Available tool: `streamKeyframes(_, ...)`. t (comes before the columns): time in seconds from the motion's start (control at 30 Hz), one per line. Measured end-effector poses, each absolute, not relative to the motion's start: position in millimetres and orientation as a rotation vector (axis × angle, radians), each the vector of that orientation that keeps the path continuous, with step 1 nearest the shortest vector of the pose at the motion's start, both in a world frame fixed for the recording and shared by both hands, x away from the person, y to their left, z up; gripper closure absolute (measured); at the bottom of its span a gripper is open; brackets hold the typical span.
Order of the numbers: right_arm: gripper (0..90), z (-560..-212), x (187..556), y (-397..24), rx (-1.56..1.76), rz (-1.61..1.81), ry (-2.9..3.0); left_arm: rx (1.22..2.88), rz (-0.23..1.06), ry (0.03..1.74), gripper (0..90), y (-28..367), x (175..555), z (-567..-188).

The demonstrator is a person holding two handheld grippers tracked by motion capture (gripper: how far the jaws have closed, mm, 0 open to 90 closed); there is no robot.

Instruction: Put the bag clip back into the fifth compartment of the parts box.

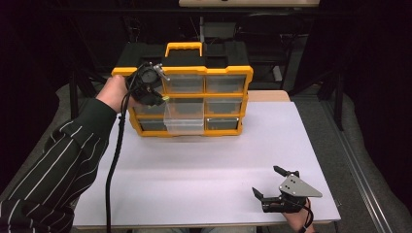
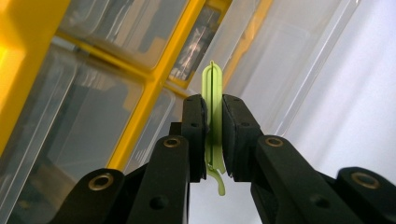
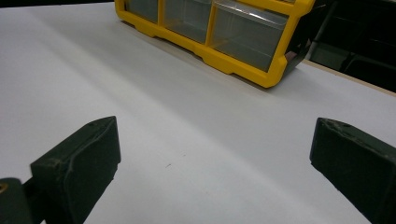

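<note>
One drawer [image 1: 183, 121] pulled out | left gripper [image 2: 214, 135] clamps green clip [image 2: 213, 116] | right gripper [image 1: 276, 183] wide.

Dim room, dark all round the high view from nine through twelve to three o'clock; the white table [image 1: 209, 165] glows brightest. Soft, grainy frames. Glare streaks the clear drawers [image 2: 140, 32] at eleven o'clock in the left gripper view, background blurred.

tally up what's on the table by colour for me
Yellow: 1, the drawer organizer
Clear: 1, the pulled-out drawer
Light green: 1, the thin plastic piece in the left gripper
Black: 2, left gripper and right gripper
Total: 5
</note>
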State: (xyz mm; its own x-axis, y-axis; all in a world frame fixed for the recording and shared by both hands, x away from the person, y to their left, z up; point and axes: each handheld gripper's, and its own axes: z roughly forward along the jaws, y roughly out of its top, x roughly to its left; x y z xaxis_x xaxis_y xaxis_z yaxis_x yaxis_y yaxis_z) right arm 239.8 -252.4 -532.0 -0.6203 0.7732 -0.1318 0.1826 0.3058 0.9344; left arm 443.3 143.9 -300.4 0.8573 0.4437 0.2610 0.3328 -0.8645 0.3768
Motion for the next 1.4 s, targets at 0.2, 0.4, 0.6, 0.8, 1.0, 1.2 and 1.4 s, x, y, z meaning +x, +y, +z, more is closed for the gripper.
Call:
streamKeyframes(0.2, 1.3, -532.0, 239.9, -252.6, 0.844, 1.316, 1.997, 2.715, 0.483, 0.559, 80.6, 133.6, 445.8, -303.1)
streamKeyframes(0.4, 1.3, -532.0, 240.0, -252.7, 0.843, 1.316, 1.998, 2.705, 0.488, 0.523, 80.6, 122.4, 446.1, -304.4)
streamKeyframes(0.6, 1.3, -531.4, 239.4, -252.7, 0.844, 1.311, 2.002, 2.708, 0.477, 0.499, 80.6, 113.6, 447.4, -308.8)
streamKeyframes(0.8, 1.3, -531.6, 239.3, -253.1, 0.844, 1.312, 2.000, 2.715, 0.464, 0.477, 80.6, 105.2, 449.0, -313.5)
streamKeyframes(1.0, 1.3, -531.5, 239.2, -253.8, 0.846, 1.313, 1.999, 2.725, 0.444, 0.473, 80.6, 100.0, 452.4, -321.0)
streamKeyframes(1.2, 1.3, -531.5, 239.0, -253.8, 0.842, 1.319, 2.002, 2.740, 0.418, 0.481, 80.5, 97.0, 456.5, -331.7)
streamKeyframes(1.4, 1.3, -531.7, 239.2, -253.9, 0.843, 1.319, 2.001, 2.752, 0.402, 0.491, 80.5, 96.6, 460.6, -337.8)
